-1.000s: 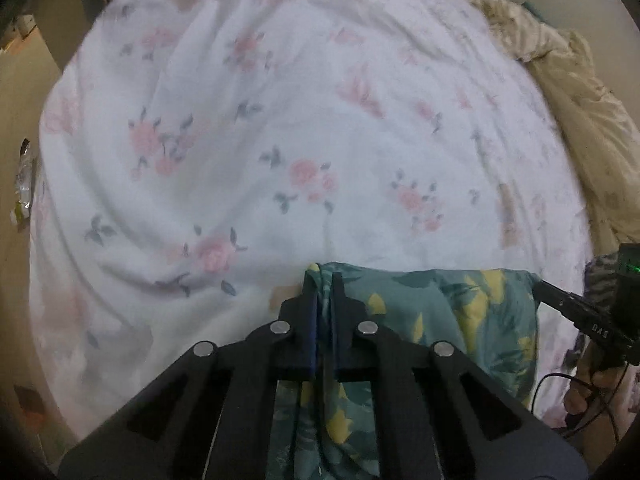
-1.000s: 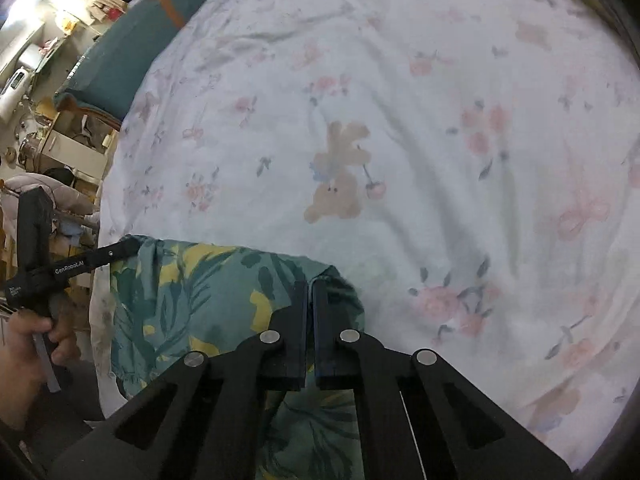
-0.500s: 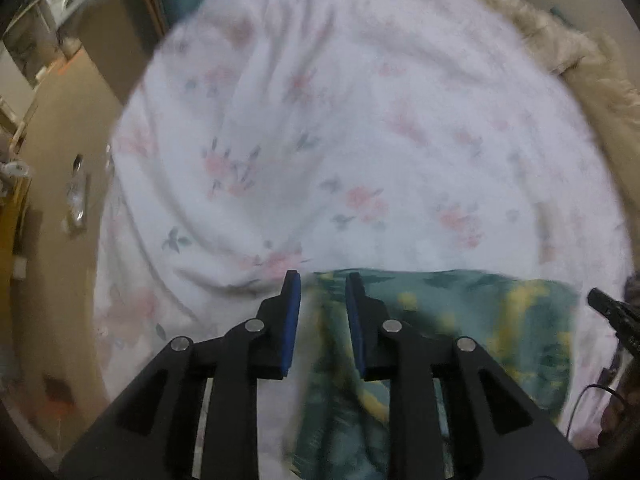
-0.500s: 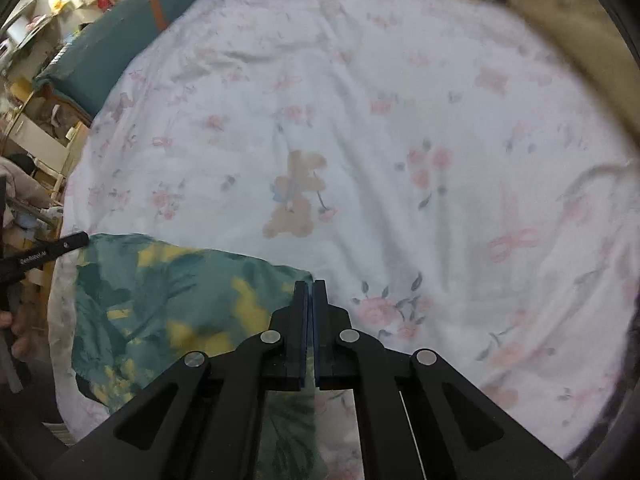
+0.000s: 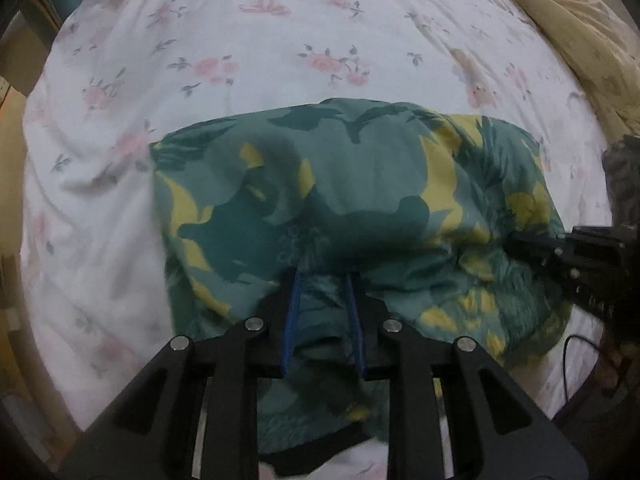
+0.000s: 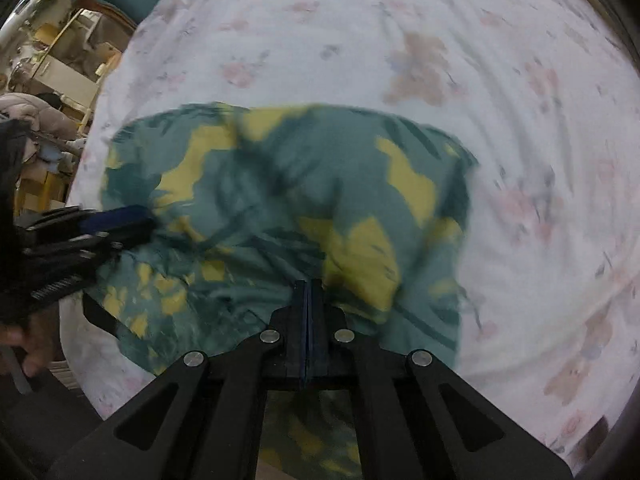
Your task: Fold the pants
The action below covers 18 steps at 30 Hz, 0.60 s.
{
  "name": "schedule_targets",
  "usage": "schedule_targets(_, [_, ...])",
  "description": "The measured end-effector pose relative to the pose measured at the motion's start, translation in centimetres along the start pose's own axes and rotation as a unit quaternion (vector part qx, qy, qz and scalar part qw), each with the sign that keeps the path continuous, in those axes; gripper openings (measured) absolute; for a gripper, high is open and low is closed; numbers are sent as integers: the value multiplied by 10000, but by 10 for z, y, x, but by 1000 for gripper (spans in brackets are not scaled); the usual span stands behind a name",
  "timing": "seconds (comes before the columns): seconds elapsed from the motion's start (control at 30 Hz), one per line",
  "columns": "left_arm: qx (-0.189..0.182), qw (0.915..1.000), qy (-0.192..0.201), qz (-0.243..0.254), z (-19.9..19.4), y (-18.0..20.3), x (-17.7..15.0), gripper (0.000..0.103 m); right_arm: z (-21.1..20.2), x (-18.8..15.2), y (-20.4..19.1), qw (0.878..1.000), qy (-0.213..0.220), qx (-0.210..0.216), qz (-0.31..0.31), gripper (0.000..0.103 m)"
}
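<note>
Much of your green, yellow-leafed fabric pants (image 5: 360, 200) is hard to read: the near part runs under both black grippers, and the right wrist view is smeared by motion, so the folds there blur together. Their near hem is cut off behind the gripper frames. The pants lie bunched on the white, pink-flowered bed sheet (image 5: 280, 40), toward its near edge, with a beige crumpled quilt (image 5: 580, 40) at the far right.

Your left gripper (image 5: 324, 280) has its blue pads slightly spread over the cloth; whether they pinch anything you cannot tell. Your right gripper (image 6: 308, 288) is pressed together, its tips against the fabric, though a pinch is not clear. Your hand (image 6: 28, 344) shows at the left edge.

Compared with a second ago, the pants fill far more of both views, and the left pads, then clamped on the cloth, now stand apart.
</note>
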State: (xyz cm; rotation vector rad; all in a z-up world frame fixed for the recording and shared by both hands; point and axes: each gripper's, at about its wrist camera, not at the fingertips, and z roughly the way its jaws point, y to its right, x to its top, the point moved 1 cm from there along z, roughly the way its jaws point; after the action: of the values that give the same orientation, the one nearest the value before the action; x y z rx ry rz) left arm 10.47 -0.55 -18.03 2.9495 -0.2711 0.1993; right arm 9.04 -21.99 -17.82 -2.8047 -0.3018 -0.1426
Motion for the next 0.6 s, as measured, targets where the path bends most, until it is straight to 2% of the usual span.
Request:
schedule_targets(0.17, [412,9990,-113,150,-5,-13,-19,20,-19,-13,8,9994,-60,-335,4,0])
schedule_targets(0.23, [579,9982,-120,121,-13,-19,-20,23,-30,-14,15,9996,-131,-94,241,5])
schedule_targets(0.27, [589,9982,-100,79,-20,-22,-18,26,-42,-14,16,9998,1,-16,212,5])
schedule_targets(0.3, [557,9984,-15,4,-27,-26,-15,36,-54,-13,16,9996,222,17,200,5])
schedule_targets(0.37, [591,9976,293,-200,-43,-38,-4,69,-78,-5,26,9969,613,285,412,6])
schedule_targets(0.43, [674,9950,591,-443,-54,-51,9,84,-90,5,40,9924,874,568,648,9])
schedule_targets(0.47, [668,9931,723,-636,-57,-61,19,84,-91,12,50,9909,925,604,764,24])
schedule_targets(0.5, [580,9922,768,-798,-57,-70,26,84,-89,19,55,9902,941,581,855,49])
schedule_targets(0.57, [386,9911,700,-1063,-49,-85,43,84,-79,34,73,9874,968,537,1135,68])
schedule_targets(0.6, [277,9916,618,-1103,-41,-90,51,84,-74,37,80,9858,949,609,1247,68])
